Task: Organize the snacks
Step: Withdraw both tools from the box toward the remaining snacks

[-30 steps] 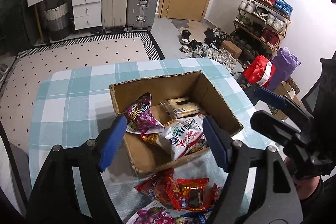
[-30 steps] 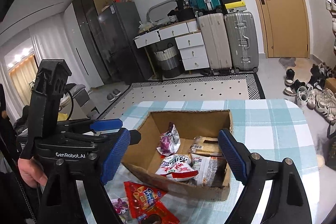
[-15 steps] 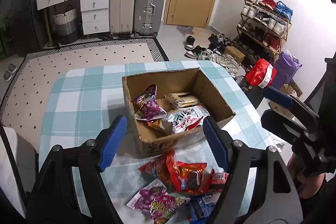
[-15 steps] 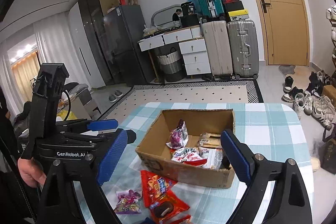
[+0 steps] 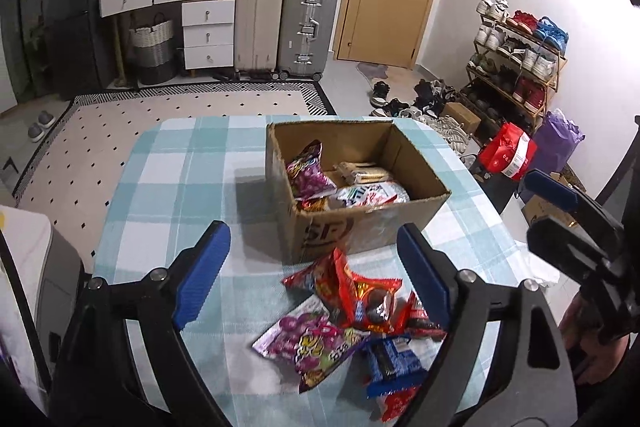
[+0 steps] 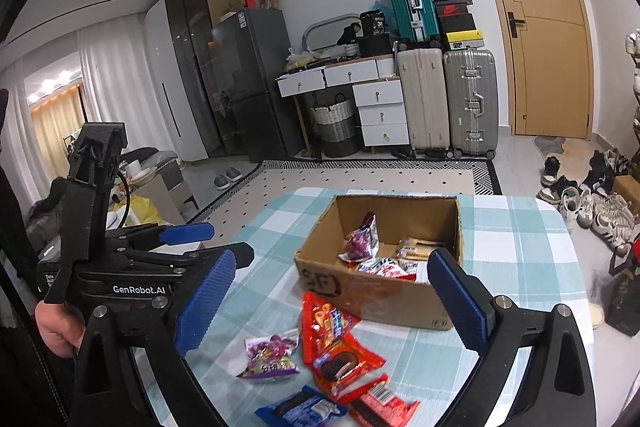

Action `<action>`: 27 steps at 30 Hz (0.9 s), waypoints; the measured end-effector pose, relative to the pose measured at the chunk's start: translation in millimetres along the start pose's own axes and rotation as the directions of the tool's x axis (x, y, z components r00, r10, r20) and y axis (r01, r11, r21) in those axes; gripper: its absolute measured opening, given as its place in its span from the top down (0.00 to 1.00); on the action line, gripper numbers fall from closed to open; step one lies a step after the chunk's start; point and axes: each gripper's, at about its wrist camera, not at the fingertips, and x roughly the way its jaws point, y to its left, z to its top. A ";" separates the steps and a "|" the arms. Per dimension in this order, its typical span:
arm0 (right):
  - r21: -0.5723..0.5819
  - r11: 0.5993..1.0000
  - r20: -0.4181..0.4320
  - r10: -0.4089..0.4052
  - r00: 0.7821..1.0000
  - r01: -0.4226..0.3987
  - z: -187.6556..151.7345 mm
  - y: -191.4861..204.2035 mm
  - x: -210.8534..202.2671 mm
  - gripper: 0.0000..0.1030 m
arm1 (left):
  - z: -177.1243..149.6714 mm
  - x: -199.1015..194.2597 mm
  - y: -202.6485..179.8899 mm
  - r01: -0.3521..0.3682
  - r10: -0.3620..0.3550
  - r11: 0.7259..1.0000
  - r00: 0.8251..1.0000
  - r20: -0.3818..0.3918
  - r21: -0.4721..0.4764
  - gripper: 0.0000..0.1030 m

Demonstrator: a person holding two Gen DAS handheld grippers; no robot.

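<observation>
An open cardboard box (image 5: 372,227) (image 6: 376,291) stands on the checked tablecloth and holds a purple packet (image 5: 308,171) (image 6: 360,241), a beige bar pack (image 5: 360,173) and a white-and-red packet (image 5: 368,195). In front of it lie loose snacks: red cookie packets (image 5: 368,297) (image 6: 336,347), a purple candy bag (image 5: 312,341) (image 6: 270,351) and a blue packet (image 5: 390,363) (image 6: 304,409). My left gripper (image 5: 312,275) hangs above the loose pile, its jaws opening and empty. My right gripper (image 6: 330,297) is also opening with nothing between its fingers.
The table (image 5: 168,187) has rounded far corners and bare cloth left of the box. Beyond it are a patterned rug (image 5: 160,115), suitcases (image 5: 288,23), drawers (image 5: 208,31), a shoe rack (image 5: 516,59) and shoes on the floor at right.
Both grippers have pulled back from over the box and risen slightly, so the box looks farther and the loose snacks come into view. Both pairs of jaws stand wider.
</observation>
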 end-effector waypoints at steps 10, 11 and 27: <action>-0.015 1.000 -0.016 -0.007 1.000 0.007 -18.4 13.7 -17.4 0.03 | -33.2 -17.7 4.3 -0.021 0.021 1.000 1.000 0.013 -0.015 0.14; -0.014 1.000 -0.017 -0.007 1.000 0.007 -21.2 14.5 -19.2 0.03 | -36.3 -19.3 4.2 -0.021 0.022 1.000 1.000 0.014 -0.018 0.14; -0.005 1.000 -0.073 -0.016 0.997 0.016 -71.0 24.8 -31.5 0.02 | -77.4 -18.8 11.3 -0.050 0.050 0.997 0.999 -0.003 -0.051 0.02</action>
